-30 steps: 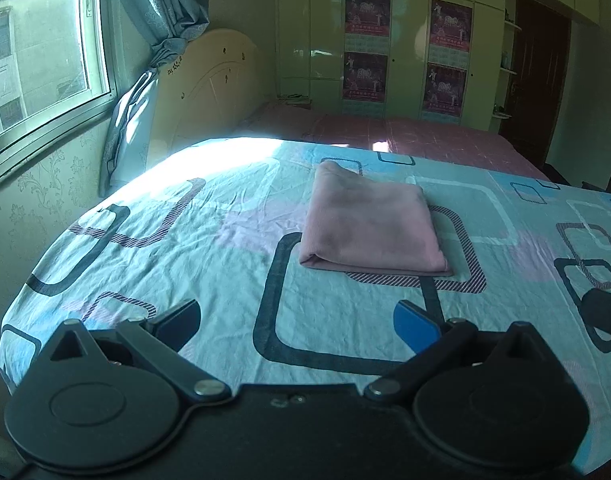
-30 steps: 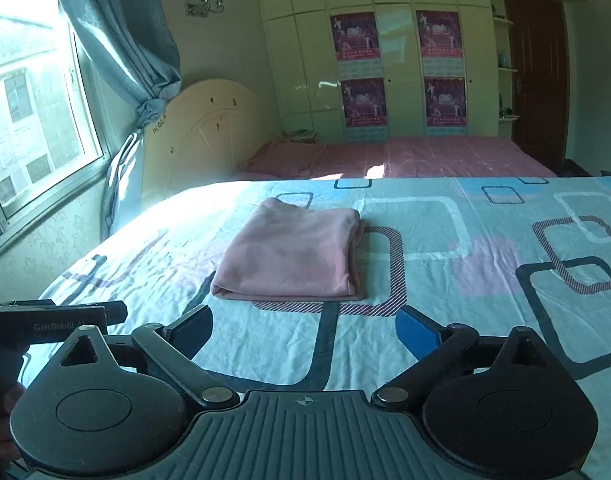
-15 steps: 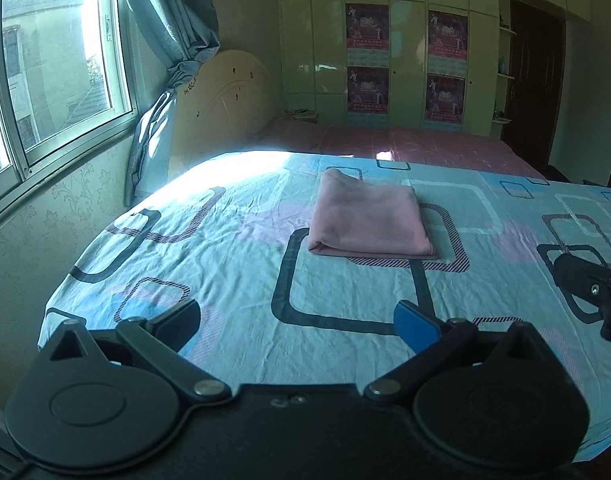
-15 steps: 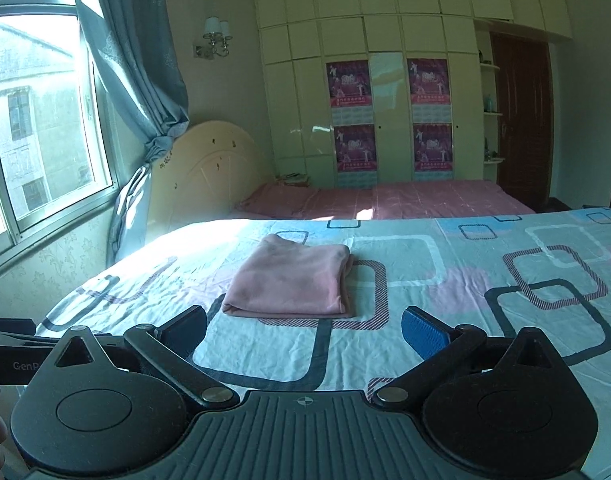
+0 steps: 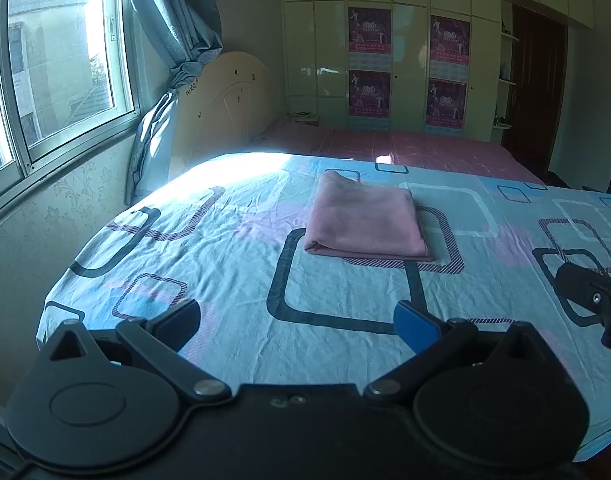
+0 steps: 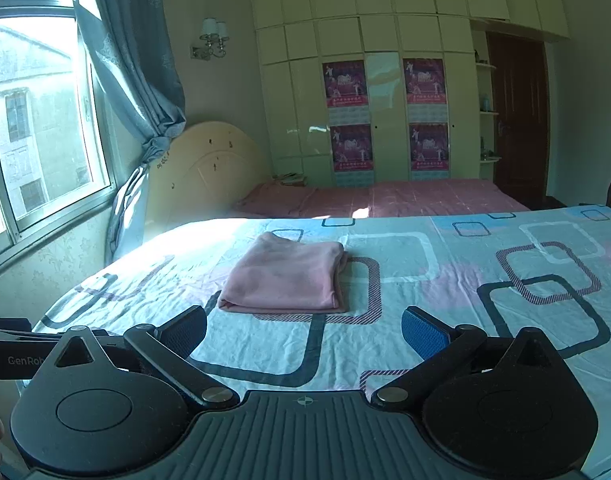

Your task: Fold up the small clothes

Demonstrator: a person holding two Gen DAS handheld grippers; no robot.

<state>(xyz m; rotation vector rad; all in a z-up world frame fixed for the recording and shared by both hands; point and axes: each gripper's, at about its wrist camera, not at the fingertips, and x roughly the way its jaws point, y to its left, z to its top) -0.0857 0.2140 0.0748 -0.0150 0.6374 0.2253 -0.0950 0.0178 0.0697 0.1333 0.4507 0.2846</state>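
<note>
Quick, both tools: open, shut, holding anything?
Left tool: open, holding nothing.
Right tool: open, holding nothing.
The folded pink cloth lies untouched on the bed sheet.

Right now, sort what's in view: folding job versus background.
Job: folded pink garment; patterned sheet under it; left gripper and right gripper, jaws open, empty.

Background: curtain; headboard; wardrobe posters; wall lamp; door.

Black left tool [image 5: 297, 318], blue pad [image 5: 415, 326], silver screws.
</note>
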